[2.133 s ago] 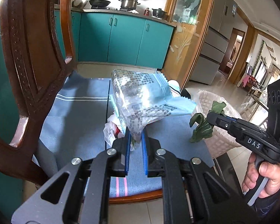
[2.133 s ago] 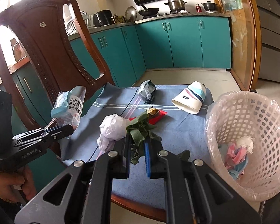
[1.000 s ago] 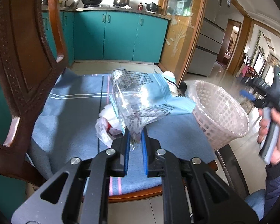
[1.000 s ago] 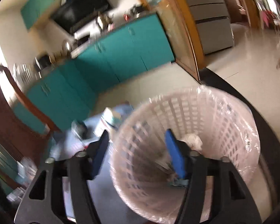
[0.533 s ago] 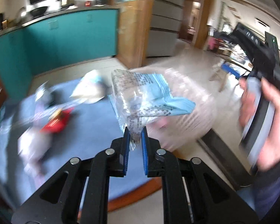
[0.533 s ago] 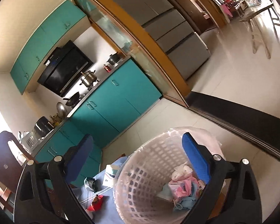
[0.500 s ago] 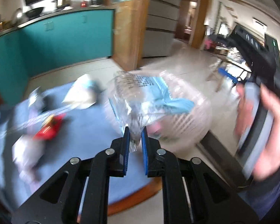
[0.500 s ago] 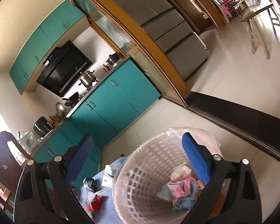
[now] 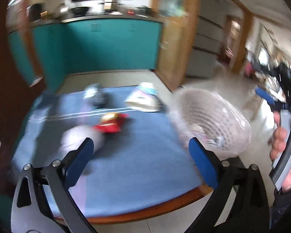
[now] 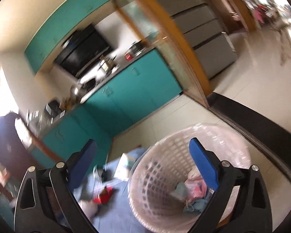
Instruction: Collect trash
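My left gripper (image 9: 139,156) is open and empty above the blue cloth (image 9: 141,155) on the chair seat. On the cloth lie a red wrapper (image 9: 110,124), a white crumpled bag (image 9: 77,139), a paper cup (image 9: 143,98) on its side and a grey wad (image 9: 95,96). The white basket (image 9: 213,120) stands at the seat's right edge. My right gripper (image 10: 143,162) is open and empty above the basket (image 10: 157,174), which holds pink and blue trash (image 10: 194,192). The view is blurred.
The dark wooden chair back (image 9: 2,77) rises at the left. Teal kitchen cabinets (image 9: 110,44) stand behind. The hand holding the right gripper (image 9: 287,136) is at the far right, beyond the basket. Tiled floor lies around the chair.
My left gripper has opened and the clear blue-printed plastic package it held is gone from it. The left view swung back toward the chair seat. The right gripper stays open over the basket.
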Motion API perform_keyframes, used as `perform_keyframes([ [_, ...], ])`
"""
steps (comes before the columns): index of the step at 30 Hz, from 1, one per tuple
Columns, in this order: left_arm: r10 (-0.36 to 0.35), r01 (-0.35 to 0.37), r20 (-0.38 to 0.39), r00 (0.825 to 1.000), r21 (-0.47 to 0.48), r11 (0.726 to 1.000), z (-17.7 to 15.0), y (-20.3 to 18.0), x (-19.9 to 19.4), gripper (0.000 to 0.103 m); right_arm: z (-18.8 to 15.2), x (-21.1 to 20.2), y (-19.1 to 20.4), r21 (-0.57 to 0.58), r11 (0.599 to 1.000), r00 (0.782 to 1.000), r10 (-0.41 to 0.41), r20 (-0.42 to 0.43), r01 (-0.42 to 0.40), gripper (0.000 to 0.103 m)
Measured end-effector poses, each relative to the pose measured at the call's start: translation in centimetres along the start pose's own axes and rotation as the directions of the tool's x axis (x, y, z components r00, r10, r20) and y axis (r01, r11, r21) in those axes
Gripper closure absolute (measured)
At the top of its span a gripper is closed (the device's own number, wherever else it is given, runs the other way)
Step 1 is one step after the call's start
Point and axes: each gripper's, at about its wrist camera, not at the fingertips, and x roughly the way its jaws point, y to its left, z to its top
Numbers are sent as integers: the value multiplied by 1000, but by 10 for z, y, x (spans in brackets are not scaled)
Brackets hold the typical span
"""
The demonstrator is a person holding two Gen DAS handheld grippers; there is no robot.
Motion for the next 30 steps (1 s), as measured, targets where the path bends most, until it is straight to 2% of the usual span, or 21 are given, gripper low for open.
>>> perform_keyframes([
  [3,59,-57,17,998,-94,994,-7,48,-21,4,-24,13,50,-200,980,997,4,-74,-19,9],
  [6,75,-71,21,997,-151,986,-17,79,-34,4,-52,22,86,-335,941,989,-3,-147,-47,9],
  [8,67,-65,7,998,-147,987,-21,86,-32,4,-73,28,107,-409,910,982,-14,-189,-66,9],
  [11,61,-62,-6,998,-112,992,-25,82,-30,4,-91,28,126,-471,878,979,-19,-204,-81,9],
  [19,36,-39,-38,999,-70,997,-30,67,-15,4,-106,32,135,-490,867,975,-25,-221,-89,9],
  [30,26,-28,-41,999,-68,997,-31,61,-12,4,-105,34,133,-493,866,973,-37,-229,-83,9],
])
